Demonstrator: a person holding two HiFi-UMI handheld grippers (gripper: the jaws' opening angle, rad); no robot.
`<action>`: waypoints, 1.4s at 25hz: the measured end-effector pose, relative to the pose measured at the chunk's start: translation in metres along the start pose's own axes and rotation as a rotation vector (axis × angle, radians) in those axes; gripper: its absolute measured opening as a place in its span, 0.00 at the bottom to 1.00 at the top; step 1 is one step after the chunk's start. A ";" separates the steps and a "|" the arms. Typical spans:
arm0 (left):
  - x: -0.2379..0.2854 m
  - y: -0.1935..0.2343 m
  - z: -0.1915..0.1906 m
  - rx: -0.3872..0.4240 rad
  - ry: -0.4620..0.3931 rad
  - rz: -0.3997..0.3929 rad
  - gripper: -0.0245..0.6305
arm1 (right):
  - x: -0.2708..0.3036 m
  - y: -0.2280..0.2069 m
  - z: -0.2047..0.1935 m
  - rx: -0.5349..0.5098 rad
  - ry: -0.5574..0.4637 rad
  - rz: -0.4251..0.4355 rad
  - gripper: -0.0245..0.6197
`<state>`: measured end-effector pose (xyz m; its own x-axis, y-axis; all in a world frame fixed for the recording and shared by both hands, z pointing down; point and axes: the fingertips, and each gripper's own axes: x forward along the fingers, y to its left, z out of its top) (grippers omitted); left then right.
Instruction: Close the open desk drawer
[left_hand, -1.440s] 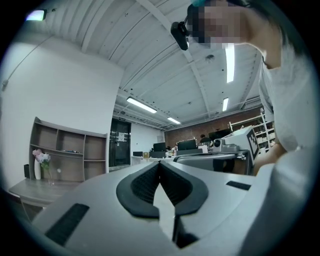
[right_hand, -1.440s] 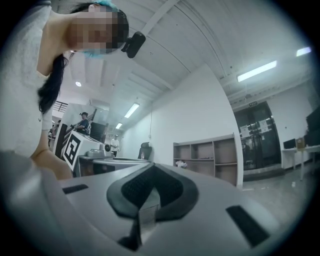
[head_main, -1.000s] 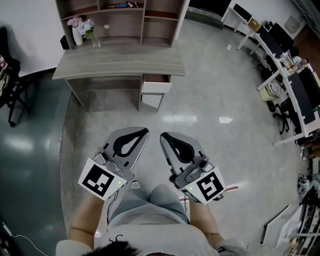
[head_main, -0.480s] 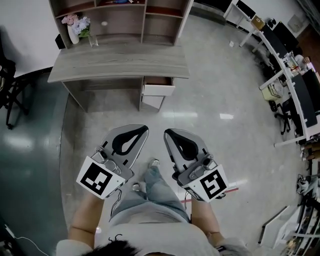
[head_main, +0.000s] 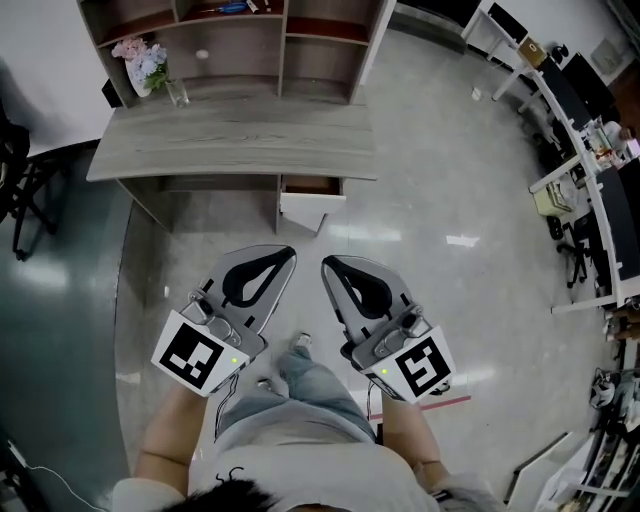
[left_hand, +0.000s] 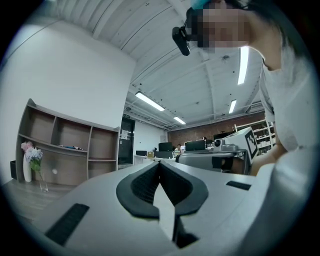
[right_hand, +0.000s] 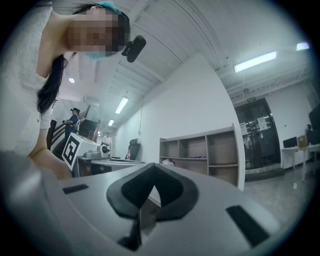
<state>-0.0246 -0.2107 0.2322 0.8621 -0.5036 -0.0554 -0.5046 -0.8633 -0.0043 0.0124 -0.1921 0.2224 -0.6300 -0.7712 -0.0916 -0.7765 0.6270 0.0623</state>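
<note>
1. While the person is standing on the glossy floor (head_main: 450, 300), the desk (head_main: 230, 135) is sitting in the upper middle of the head view, well apart from both grippers.
2. The drawer (head_main: 312, 200) is hanging open under the desk's right end, its white front jutting toward the lower frame and a strip of brown inside showing.
3. The left gripper (head_main: 287, 256) is hovering at lower centre-left. Its own view is showing the jaws pressed together at the tips, with nothing between them.
4. The right gripper (head_main: 327, 264) is hovering just beside it at lower centre-right, jaws likewise together and empty. Both tips are pointing up the frame toward the drawer.
5. A shelf unit (head_main: 230, 40) is standing behind the desk along the top edge, and a vase of flowers (head_main: 140, 62) and a glass (head_main: 176, 93) are standing at the desk's upper left.
6. A leg in jeans (head_main: 310, 375) and a shoe (head_main: 300, 343) are showing below, between the grippers.
7. A dark chair (head_main: 20, 190) is sitting at the left edge.
</note>
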 end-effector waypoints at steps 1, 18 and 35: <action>0.008 0.004 0.000 -0.004 -0.003 0.007 0.05 | 0.002 -0.008 0.000 -0.002 0.000 0.006 0.05; 0.101 0.043 -0.029 -0.027 0.026 0.046 0.05 | 0.026 -0.104 -0.043 0.065 0.022 0.038 0.05; 0.146 0.126 -0.099 -0.037 0.062 -0.020 0.05 | 0.109 -0.166 -0.143 0.136 0.097 0.001 0.05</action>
<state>0.0426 -0.3961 0.3219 0.8739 -0.4860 0.0064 -0.4860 -0.8734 0.0318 0.0712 -0.3964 0.3440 -0.6339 -0.7734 0.0056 -0.7716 0.6319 -0.0730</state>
